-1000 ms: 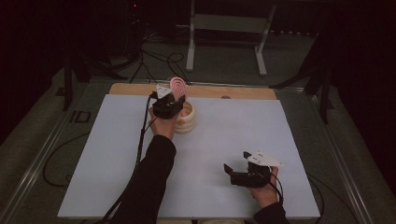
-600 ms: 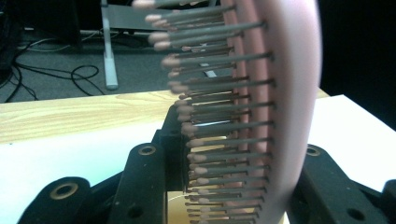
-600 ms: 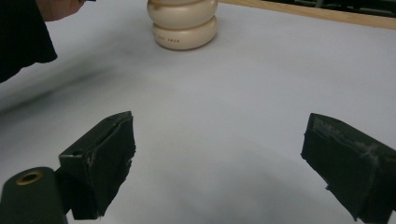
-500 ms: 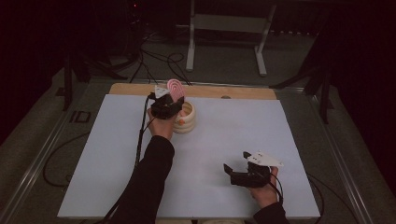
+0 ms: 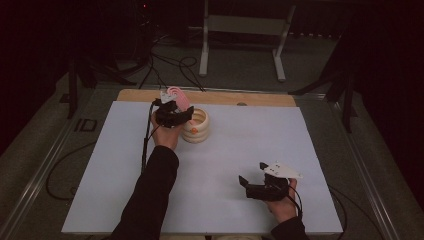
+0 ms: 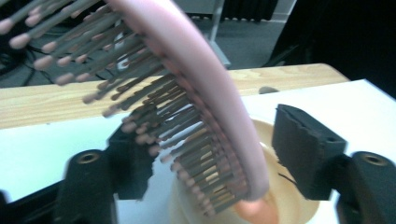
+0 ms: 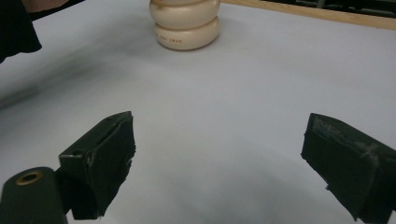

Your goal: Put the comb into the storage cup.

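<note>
A pink hairbrush [image 5: 178,95] stands tilted with its handle down in a cream ribbed holder [image 5: 198,126] at the back of the white table top. My left gripper [image 5: 174,109] is around the brush. In the left gripper view the bristled head [image 6: 187,107] passes between my jaws, which stand apart; the right pad [image 6: 303,149] is clear of the brush's back. The holder's rim [image 6: 299,207] lies below. My right gripper [image 5: 253,173] hovers open near the front right with nothing between its fingers, and the holder [image 7: 185,23] sits far ahead of it.
A wooden strip [image 5: 250,98] runs along the table's back edge. Cables [image 5: 165,60] and a metal stand [image 5: 240,30] lie on the floor behind. The white surface [image 7: 210,93] stretches bare between the right gripper and the holder.
The left gripper has shifted slightly left at the holder, with the brush still between its jaws. The right gripper has not moved.
</note>
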Demonstrator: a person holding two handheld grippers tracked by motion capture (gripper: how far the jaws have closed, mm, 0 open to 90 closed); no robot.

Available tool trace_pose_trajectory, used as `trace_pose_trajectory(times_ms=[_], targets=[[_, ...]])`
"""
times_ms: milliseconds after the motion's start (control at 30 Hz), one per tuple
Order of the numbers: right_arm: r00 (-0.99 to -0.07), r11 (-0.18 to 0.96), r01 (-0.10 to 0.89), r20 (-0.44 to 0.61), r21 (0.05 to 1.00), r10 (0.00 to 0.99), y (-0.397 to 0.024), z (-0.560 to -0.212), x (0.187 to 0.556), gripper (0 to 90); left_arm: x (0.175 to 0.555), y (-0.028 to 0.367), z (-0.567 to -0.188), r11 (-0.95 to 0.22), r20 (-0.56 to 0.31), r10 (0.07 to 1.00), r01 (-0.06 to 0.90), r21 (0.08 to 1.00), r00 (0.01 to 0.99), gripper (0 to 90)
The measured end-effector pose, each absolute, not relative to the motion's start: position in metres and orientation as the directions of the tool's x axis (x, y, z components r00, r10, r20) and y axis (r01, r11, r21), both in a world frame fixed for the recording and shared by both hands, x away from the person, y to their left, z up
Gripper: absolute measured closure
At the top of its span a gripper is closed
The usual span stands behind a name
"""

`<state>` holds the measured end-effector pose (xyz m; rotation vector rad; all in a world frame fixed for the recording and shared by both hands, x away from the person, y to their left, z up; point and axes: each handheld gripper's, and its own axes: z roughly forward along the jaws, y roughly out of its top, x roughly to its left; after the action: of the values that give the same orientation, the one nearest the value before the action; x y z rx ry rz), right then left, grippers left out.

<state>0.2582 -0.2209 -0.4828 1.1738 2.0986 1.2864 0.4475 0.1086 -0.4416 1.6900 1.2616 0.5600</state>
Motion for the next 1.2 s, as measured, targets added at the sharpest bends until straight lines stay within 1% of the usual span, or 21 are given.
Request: trace_pose_trajectory(times_ms=[33, 67, 167, 233, 267, 300, 400, 433, 567, 733, 1200], targets=[[-0.560, 0.219, 0.444, 0.079, 0.869, 0.824, -0.221, -0.483, 0.258, 9.5, 0.448, 0.109, -0.442, -0.048, -0.161, 0.915, 0.495, 0.868, 0.370, 29.1], [-0.561, 0.220, 0.443, 0.078, 0.869, 0.824, -0.221, -0.483, 0.258, 9.4, 0.447, 0.109, -0.441, -0.039, -0.164, 0.914, 0.485, 0.874, 0.370, 29.1], [-0.561, 0.218, 0.444, 0.080, 0.869, 0.824, -0.221, -0.483, 0.258, 9.5, 0.446, 0.111, -0.438, -0.035, -0.158, 0.920, 0.478, 0.878, 0.359, 21.7], [-0.561, 0.218, 0.443, 0.079, 0.869, 0.824, -0.221, -0.483, 0.258, 9.5, 0.446, 0.111, -0.437, -0.031, -0.161, 0.920, 0.478, 0.878, 0.356, 18.7], [-0.561, 0.218, 0.443, 0.079, 0.869, 0.824, -0.221, -0.483, 0.258, 9.4, 0.446, 0.113, -0.436, -0.031, -0.166, 0.918, 0.482, 0.875, 0.360, 18.7], [-0.561, 0.218, 0.443, 0.079, 0.869, 0.824, -0.221, -0.483, 0.258, 9.4, 0.446, 0.113, -0.436, -0.031, -0.166, 0.918, 0.482, 0.875, 0.360, 14.7], [-0.561, 0.218, 0.443, 0.079, 0.870, 0.824, -0.221, -0.483, 0.258, 9.5, 0.444, 0.116, -0.433, -0.042, -0.159, 0.919, 0.490, 0.871, 0.361, 14.7], [-0.559, 0.215, 0.443, 0.081, 0.870, 0.825, -0.222, -0.482, 0.258, 9.4, 0.444, 0.117, -0.433, -0.049, -0.156, 0.917, 0.490, 0.870, 0.368, 8.8], [-0.560, 0.216, 0.442, 0.079, 0.871, 0.825, -0.222, -0.482, 0.258, 9.5, 0.441, 0.121, -0.428, -0.055, -0.154, 0.911, 0.483, 0.874, 0.382, 2.2], [-0.558, 0.215, 0.441, 0.079, 0.871, 0.826, -0.222, -0.482, 0.258, 9.4, 0.437, 0.126, -0.422, -0.082, -0.125, 0.914, 0.478, 0.874, 0.386, 0.2], [-0.552, 0.209, 0.440, 0.080, 0.873, 0.830, -0.225, -0.481, 0.259, 9.4, 0.415, 0.146, -0.407, -0.144, -0.066, 0.905, 0.449, 0.882, 0.420, 0.1]])
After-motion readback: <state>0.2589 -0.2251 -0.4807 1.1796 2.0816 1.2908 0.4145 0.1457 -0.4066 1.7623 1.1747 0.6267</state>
